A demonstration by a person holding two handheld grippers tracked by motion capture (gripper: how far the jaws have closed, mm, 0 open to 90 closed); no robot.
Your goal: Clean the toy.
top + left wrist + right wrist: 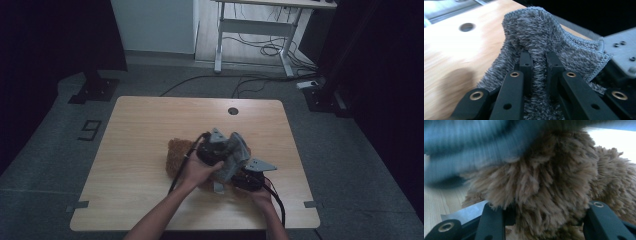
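Left hand-held gripper (537,62) pinching grey cloth (536,30); right hand-held gripper (544,220) spread around brown plush toy (544,187).

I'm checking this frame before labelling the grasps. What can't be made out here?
- High view: the brown plush toy is mostly hidden under the hands, both claws and the grey cloth; what kind of toy it is cannot be told.
- Right gripper view: the right claw has its jaw tips buried in fur, and the cloth above is blurred.
- Left gripper view: the left claw pinches the cloth; the cloth's lower part is cut off.
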